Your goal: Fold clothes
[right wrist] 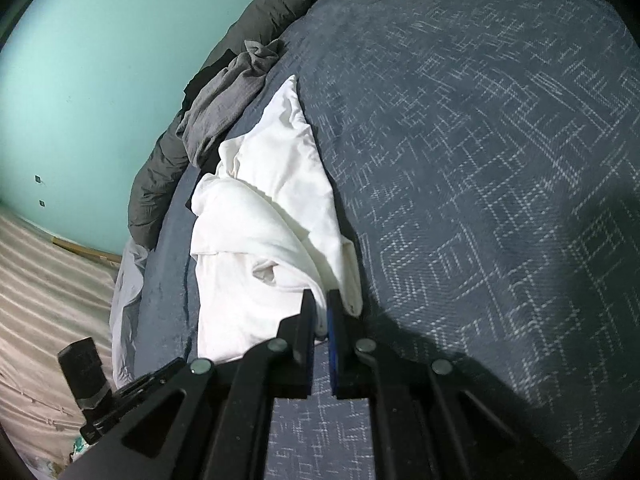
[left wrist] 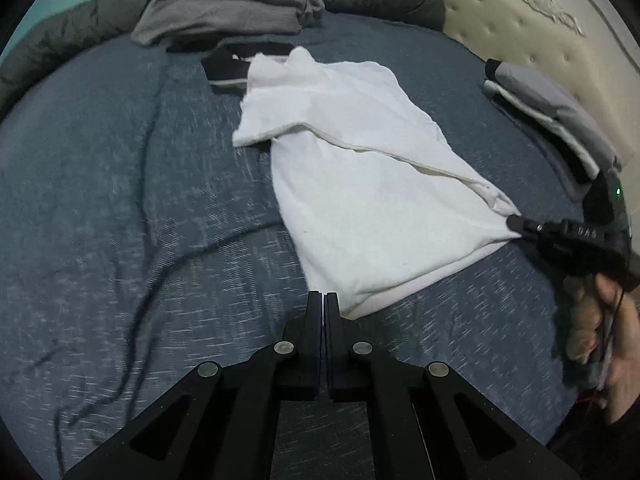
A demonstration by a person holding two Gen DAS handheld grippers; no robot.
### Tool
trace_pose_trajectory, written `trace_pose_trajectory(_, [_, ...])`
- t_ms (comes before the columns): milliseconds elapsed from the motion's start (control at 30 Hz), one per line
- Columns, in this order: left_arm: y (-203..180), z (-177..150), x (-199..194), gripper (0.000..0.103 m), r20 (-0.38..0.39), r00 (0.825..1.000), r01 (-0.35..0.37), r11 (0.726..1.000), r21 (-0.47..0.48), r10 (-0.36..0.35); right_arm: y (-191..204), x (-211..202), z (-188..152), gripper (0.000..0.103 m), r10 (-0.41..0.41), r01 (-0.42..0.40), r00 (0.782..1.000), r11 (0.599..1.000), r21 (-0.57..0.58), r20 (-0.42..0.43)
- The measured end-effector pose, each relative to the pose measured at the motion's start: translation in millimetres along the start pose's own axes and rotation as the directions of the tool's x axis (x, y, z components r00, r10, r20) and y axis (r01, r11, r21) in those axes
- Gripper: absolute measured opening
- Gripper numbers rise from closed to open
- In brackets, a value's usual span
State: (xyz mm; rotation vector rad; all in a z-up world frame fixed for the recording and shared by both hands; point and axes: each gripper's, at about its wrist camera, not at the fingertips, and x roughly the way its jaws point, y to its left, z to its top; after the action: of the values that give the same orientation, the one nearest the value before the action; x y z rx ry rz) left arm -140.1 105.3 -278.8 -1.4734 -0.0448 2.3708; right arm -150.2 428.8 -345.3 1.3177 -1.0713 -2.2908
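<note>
Left tongs [left wrist: 322, 298] closed, empty; right tongs [right wrist: 321, 300] pinch white shirt [left wrist: 360, 184] corner; lettering unreadable.

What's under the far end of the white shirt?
A black garment with a pale stripe pokes out from beneath the white shirt near its collar. How far it extends underneath is hidden; the rest lies on the blue bedspread.

Left claw [left wrist: 322, 300] closed, right claw [right wrist: 321, 300] clamped.

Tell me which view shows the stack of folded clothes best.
The left wrist view: the stack of folded clothes sits by the headboard, layers visible. The right wrist view doesn't show it, only the white shirt pinched in the right gripper.
</note>
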Motion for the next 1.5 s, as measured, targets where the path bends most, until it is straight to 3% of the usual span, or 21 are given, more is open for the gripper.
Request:
trace_pose_trajectory(167, [7.7,4.4,20.8,0.011,-0.023,0.996,0.087,0.990,-0.107,-0.090,-2.1,1.0,-0.6,0.005,0.005,-0.005,1.000,1.000,0.004,-0.006])
trace_pose_trajectory(300, [17.5,-0.2,37.8,0.011,-0.057,0.989,0.128,0.978,-0.166,-0.139,-2.2,1.6,-0.5,0.005,0.009,-0.009,1.000,1.000,0.006,-0.009])
trace_pose_trajectory(333, [19.0,-2.2,39.3,0.011,-0.061,0.988,0.128,0.977,-0.169,-0.140,-1.8,1.1,-0.3,0.005,0.009,-0.009,1.000,1.000,0.004,-0.009])
trace_pose_trajectory(400, [21.0,-6.2,36.5,0.001,-0.053,0.989,0.129,0.977,-0.169,-0.140,-1.0,-0.3,0.2,0.005,0.007,-0.007,1.000,1.000,-0.002,-0.006])
trace_pose_trajectory(767, [16.5,-14.4,25.2,0.002,-0.035,0.992,0.112,0.985,-0.130,-0.117,-1.8,5.7,-3.0,0.005,-0.053,0.053,0.998,0.999,-0.009,-0.042])
trace_pose_trajectory(900, [19.6,-14.8,14.9,0.006,0.010,0.993,0.115,0.986,-0.123,-0.114,11.8,-9.4,-0.1,0.012,-0.124,0.125,0.992,0.991,-0.058,0.006])
trace_pose_trajectory(933, [22.6,-15.0,12.3,0.014,0.021,0.994,0.111,0.986,-0.124,-0.109,18.6,-15.3,1.1,0.014,-0.152,0.154,0.988,0.984,-0.086,0.030])
trace_pose_trajectory(967, [26.4,-15.5,10.1,0.029,0.031,0.994,0.106,0.986,-0.125,-0.103,26.3,-21.4,2.4,0.019,-0.173,0.179,0.983,0.977,-0.114,0.057])
trace_pose_trajectory(1033, [36.9,-19.2,6.9,0.043,0.046,0.995,0.091,0.988,-0.127,-0.086,40.9,-29.6,5.2,0.027,-0.178,0.192,0.979,0.968,-0.159,0.100])
trace_pose_trajectory(1133, [58.8,-17.9,5.3,0.043,0.055,0.998,0.047,0.990,-0.135,-0.039,67.8,-24.1,8.5,0.030,-0.158,0.183,0.980,0.954,-0.239,0.119])
trace_pose_trajectory(1233, [76.0,-14.9,-2.2,0.047,0.080,0.996,0.036,0.986,-0.162,-0.024,99.3,5.0,10.0,0.031,-0.175,0.191,0.982,0.916,-0.352,0.075])
trace_pose_trajectory(1333, [91.5,-11.1,-11.1,0.069,0.107,0.994,0.026,0.980,-0.197,-0.005,134.8,41.3,11.1,0.034,-0.204,0.194,0.979,0.861,-0.470,0.030])
trace_pose_trajectory(1433, [106.0,-8.7,-15.9,0.075,0.111,0.994,0.020,0.974,-0.226,0.005,164.9,79.9,10.3,0.037,-0.249,0.200,0.968,0.792,-0.577,-0.007])
trace_pose_trajectory(1500, [111.3,-8.8,-16.1,0.086,0.101,0.995,0.003,0.973,-0.232,0.021,182.1,104.1,7.7,0.042,-0.288,0.216,0.958,0.733,-0.645,-0.006])
